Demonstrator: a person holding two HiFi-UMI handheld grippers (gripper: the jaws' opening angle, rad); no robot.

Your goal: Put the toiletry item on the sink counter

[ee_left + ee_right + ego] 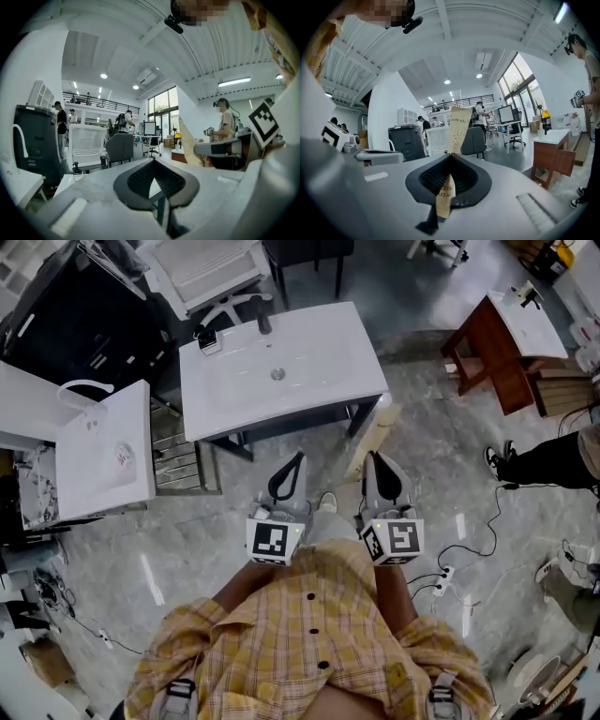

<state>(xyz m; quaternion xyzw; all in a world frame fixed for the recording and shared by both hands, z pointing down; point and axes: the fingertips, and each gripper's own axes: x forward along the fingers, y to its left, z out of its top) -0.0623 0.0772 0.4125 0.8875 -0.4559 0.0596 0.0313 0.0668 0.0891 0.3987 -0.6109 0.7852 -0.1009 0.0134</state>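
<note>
The toiletry item is a long beige toothbrush packet (373, 439) (458, 124), and my right gripper (377, 460) (451, 155) is shut on it. The packet stands up past the jaw tips, with its lower end hanging between the jaws. In the head view it points toward the front right corner of the white sink counter (356, 343), which stands just ahead with a basin and a dark faucet (264, 322). My left gripper (297, 458) (154, 161) is held beside the right one at waist height. Its jaws meet at the tips with nothing between them.
A second white sink unit (103, 456) stands to the left beside a wire rack. A wooden stand with a white top (506, 334) is at the upper right. A person's legs (544, 465) and floor cables (469, 559) lie to the right. An office chair (206, 268) is behind the counter.
</note>
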